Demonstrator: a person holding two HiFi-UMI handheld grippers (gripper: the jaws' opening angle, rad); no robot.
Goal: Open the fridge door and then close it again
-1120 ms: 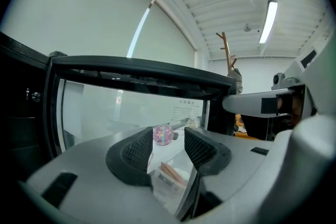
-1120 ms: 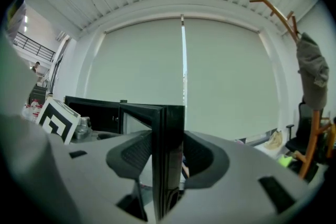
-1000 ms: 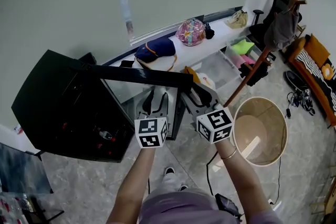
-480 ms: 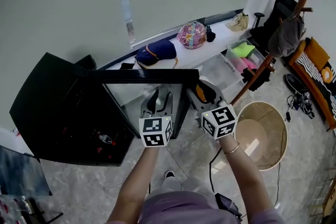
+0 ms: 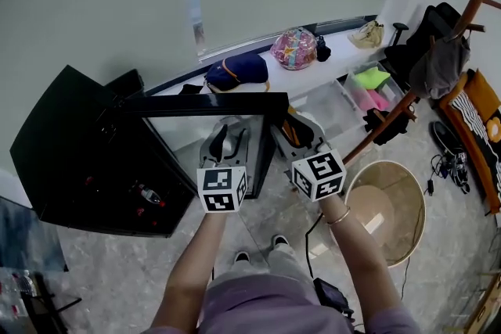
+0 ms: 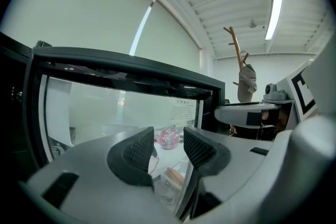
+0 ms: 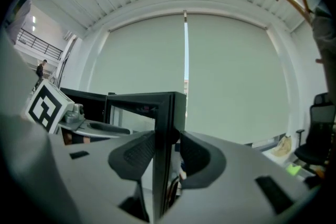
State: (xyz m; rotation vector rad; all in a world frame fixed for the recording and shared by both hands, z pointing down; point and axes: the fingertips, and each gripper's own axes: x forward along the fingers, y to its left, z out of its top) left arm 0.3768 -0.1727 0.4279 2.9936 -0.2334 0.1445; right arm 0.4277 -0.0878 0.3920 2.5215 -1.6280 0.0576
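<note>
Right claw (image 7: 167,153) closing on fridge door (image 7: 164,113) edge — left claw (image 6: 169,148) spread.

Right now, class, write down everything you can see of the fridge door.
The fridge door is a clear glass pane in a slim black frame. It stands upright and swung wide open, joined at one side to the black fridge. The right gripper has its jaws on either side of the door's free edge. They have just been closing and look clamped on the frame.
</note>
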